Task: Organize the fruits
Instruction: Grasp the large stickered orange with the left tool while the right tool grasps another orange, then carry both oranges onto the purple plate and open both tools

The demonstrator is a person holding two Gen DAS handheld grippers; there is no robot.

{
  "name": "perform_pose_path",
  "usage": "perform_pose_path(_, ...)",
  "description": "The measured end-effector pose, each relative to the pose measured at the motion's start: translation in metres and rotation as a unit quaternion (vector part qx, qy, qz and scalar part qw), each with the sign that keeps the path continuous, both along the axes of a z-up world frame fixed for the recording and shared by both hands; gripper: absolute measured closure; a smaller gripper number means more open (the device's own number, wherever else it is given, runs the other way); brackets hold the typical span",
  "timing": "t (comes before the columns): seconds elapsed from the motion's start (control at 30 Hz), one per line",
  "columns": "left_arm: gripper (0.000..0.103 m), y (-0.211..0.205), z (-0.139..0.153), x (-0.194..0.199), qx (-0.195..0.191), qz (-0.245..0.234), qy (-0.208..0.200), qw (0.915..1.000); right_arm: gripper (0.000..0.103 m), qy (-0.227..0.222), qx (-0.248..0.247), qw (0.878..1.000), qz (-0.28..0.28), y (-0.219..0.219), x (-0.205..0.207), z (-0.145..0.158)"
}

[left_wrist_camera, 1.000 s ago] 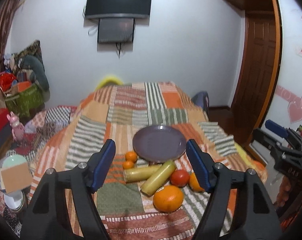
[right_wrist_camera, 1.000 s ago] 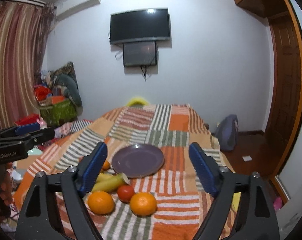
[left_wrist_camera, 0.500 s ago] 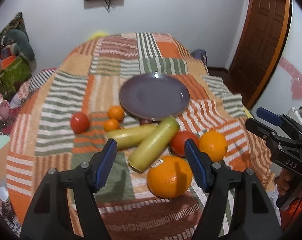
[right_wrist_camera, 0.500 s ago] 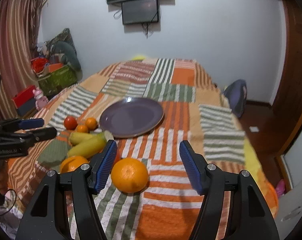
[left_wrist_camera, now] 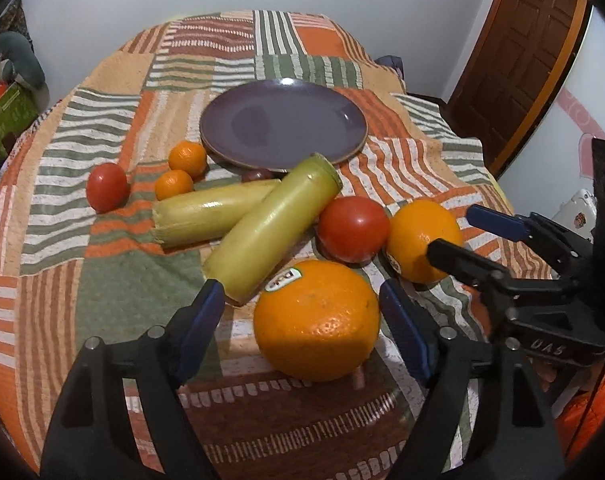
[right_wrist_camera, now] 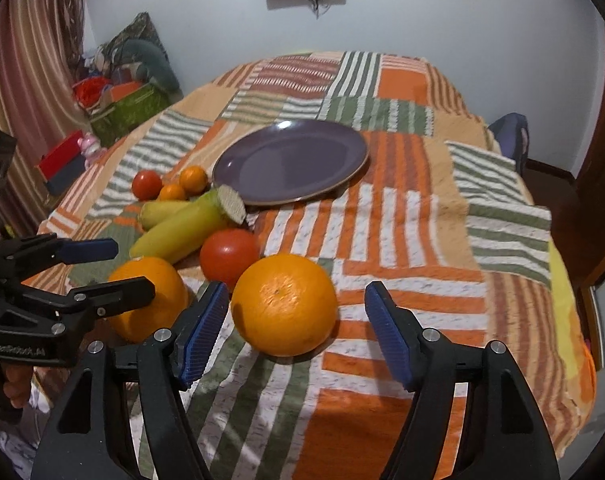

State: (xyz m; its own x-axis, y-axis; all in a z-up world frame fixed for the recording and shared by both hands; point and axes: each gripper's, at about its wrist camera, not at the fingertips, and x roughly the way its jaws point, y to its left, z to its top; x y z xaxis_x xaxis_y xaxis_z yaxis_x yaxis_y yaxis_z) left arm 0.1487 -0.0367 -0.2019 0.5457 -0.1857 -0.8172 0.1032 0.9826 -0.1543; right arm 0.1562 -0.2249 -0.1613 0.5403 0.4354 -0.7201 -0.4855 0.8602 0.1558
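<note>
A purple plate (left_wrist_camera: 284, 122) lies empty on a patchwork cloth; it also shows in the right wrist view (right_wrist_camera: 290, 160). My left gripper (left_wrist_camera: 302, 324) is open with a stickered large orange (left_wrist_camera: 317, 320) between its fingertips, not gripped. My right gripper (right_wrist_camera: 296, 330) is open around a second large orange (right_wrist_camera: 284, 304), not gripped. Two yellow-green squashes (left_wrist_camera: 270, 224) cross near a big tomato (left_wrist_camera: 353, 228). A small tomato (left_wrist_camera: 106, 187) and two tangerines (left_wrist_camera: 187, 157) lie left of the plate.
The table's right edge drops off by a brown door (left_wrist_camera: 514, 60). A green box and clutter (right_wrist_camera: 130, 104) stand at the left by a striped curtain (right_wrist_camera: 30, 52). The right gripper shows in the left wrist view (left_wrist_camera: 458, 232), beside the second orange.
Both grippers have moved down and forward to the fruit. Each large orange now sits between an open pair of fingertips. The fruit has not moved.
</note>
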Motion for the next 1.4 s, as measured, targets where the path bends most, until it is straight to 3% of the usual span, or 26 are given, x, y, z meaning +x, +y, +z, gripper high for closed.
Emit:
perform_pose_path(0.27,0.021,-0.009,-0.017,0.006,0.007,-0.009,0.019,0.9998,0.030,0.032,-0.011,0.999,0.007,0.009,0.010,-0.021)
perform_pose_path(0.37,0.031,-0.011,-0.017,0.005,0.010,-0.018,0.014,0.9997,0.030,0.033,-0.014,0.999,0.005,0.009,0.011,-0.024)
perform_pose_path(0.47,0.032,-0.010,-0.017,0.006,0.002,-0.019,0.016,0.9997,0.030,0.030,-0.016,0.999,0.006,0.010,0.011,-0.024)
perform_pose_path(0.57,0.033,-0.010,-0.015,0.006,0.002,-0.021,0.017,0.9996,0.039,0.028,-0.014,0.999,0.013,0.012,0.009,-0.021)
perform_pose_path(0.7,0.033,-0.009,-0.009,0.005,0.006,-0.020,0.012,0.9997,0.039,0.027,-0.015,0.999,0.008,0.012,0.010,-0.019)
perform_pose_path(1.4,0.033,0.031,0.077,0.030,0.008,0.020,-0.100,0.9948,0.039,-0.080,0.010,0.996,-0.033,0.005,0.034,0.049)
